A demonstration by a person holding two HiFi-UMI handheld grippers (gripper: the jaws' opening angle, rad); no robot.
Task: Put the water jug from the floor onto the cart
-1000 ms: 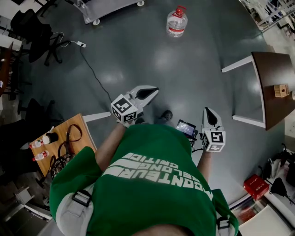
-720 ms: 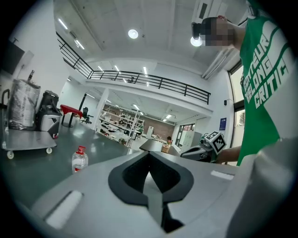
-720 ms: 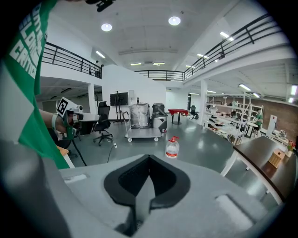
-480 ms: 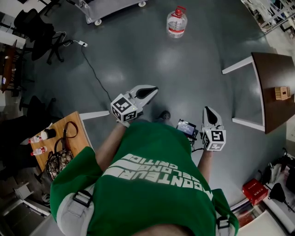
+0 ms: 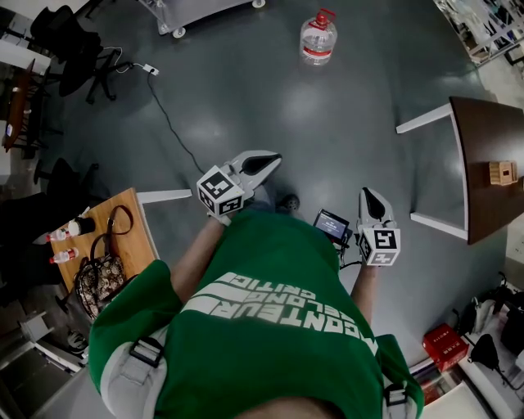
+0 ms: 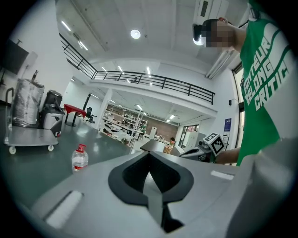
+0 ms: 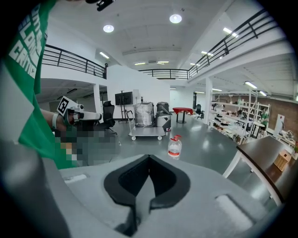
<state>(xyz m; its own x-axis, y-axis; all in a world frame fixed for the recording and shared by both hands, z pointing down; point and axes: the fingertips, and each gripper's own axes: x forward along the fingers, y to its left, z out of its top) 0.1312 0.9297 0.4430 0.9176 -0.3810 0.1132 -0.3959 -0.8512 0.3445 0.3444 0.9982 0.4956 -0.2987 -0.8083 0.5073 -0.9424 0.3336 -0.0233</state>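
The water jug [image 5: 317,38], clear with a red cap and red label, stands upright on the grey floor far ahead of me. It also shows in the left gripper view [image 6: 79,158] and the right gripper view [image 7: 174,147]. The metal cart [image 5: 196,10] is at the top edge, left of the jug, and carries bulky machines [image 7: 146,122]. My left gripper [image 5: 273,159] and right gripper [image 5: 366,195] are held close in front of the green shirt, far short of the jug. Both are shut with nothing between the jaws.
A dark table [image 5: 491,155] with white legs and a small wooden box [image 5: 500,173] stands at the right. A small wooden table [image 5: 123,225] with bottles and a bag is at the left. A cable [image 5: 168,123] crosses the floor, with office chairs [image 5: 74,49] beyond it.
The person has shifted a little over the floor: the cart has slid nearer the top edge and more of the bag on the small table shows. Both grippers stay shut and empty.
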